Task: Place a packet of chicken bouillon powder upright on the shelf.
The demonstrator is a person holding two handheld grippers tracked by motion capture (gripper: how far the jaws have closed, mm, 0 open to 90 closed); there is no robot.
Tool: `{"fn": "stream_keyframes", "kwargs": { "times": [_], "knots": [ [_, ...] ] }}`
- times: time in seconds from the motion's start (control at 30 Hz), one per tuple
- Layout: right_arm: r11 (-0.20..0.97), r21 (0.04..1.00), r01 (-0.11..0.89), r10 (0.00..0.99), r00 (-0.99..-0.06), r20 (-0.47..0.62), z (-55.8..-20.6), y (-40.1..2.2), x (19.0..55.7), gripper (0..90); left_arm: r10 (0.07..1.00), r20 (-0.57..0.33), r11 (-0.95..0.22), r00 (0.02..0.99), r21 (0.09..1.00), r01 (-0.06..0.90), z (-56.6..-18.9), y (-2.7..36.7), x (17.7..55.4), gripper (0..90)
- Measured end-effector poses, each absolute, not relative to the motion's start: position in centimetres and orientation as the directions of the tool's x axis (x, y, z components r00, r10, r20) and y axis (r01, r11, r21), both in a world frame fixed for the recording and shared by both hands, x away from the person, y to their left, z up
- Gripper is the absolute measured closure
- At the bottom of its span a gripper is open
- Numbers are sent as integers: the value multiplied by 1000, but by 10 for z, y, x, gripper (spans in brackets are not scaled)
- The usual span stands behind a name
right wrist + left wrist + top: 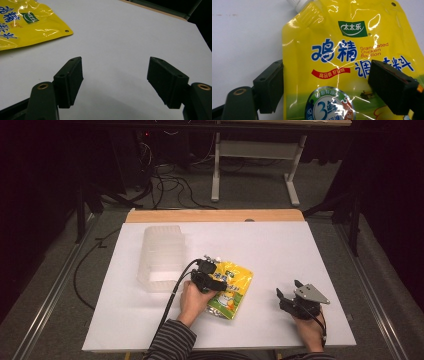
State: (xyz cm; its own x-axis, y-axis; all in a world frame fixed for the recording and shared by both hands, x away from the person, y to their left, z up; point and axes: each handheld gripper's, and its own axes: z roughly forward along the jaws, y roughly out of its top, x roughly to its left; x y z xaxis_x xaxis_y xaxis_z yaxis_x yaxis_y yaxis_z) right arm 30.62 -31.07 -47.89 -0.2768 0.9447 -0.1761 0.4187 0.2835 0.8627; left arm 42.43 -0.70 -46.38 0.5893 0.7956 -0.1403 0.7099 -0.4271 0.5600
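A yellow pouch [229, 289] lies flat on the white tabletop [280, 250], a little toward the person's side of the middle. It is a spouted bag of chicken bouillon, with blue characters and a green logo on its face (the white screw cap sits at one top corner). In the high view the left tool [210, 281] rests over the pouch's left edge, held in the left hand [191, 300], whose striped sleeve comes in from the bottom.

In the left gripper view that tool [325, 85] has its jaws spread wide. One jaw stands just off the pouch's left edge over bare tabletop and the other stands over the printed face, so a wide part of the pouch [347, 57] lies between them. The pads do not pinch it.

The right tool [296, 299] sits well apart to the right, near the tabletop's front edge, in the right hand [310, 330]. In the right gripper view its jaws are spread too, with bare tabletop between them and a corner of the pouch [27, 22] off to the upper left.

A clear plastic bin [162, 257] stands just left of the pouch.
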Motion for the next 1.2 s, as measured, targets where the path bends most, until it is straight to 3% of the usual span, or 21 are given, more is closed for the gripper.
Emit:
{"fn": "stream_keyframes", "kwargs": {
  "times": [0.2, 0.37, 0.5, 0.7, 1.03, 1.2],
  "knots": [
    [289, 859, 423, 943, -278, -180, -479, -310, 306, 294, 791, -137, -437, 596, 554, 708, -461, -8, 422, 297],
    [287, 860, 421, 944, -276, -180, -479, -310, 306, 294, 749, -151, -464, 645, 575, 674, -460, -10, 415, 563],
    [285, 861, 422, 944, -278, -177, -479, -310, 306, 294, 738, -85, -499, 670, 599, 626, -459, -13, 408, 665],
    [279, 864, 419, 946, -276, -172, -479, -311, 306, 293, 724, -88, -510, 684, 599, 617, -457, -7, 410, 785],
    [274, 866, 418, 947, -274, -168, -479, -311, 305, 293, 709, -114, -499, 696, 618, 608, -450, -1, 407, 812],
    [281, 865, 416, 945, -280, -172, -479, -311, 306, 293, 685, -128, -469, 717, 676, 569, -435, 3, 397, 813]
  ]
}}
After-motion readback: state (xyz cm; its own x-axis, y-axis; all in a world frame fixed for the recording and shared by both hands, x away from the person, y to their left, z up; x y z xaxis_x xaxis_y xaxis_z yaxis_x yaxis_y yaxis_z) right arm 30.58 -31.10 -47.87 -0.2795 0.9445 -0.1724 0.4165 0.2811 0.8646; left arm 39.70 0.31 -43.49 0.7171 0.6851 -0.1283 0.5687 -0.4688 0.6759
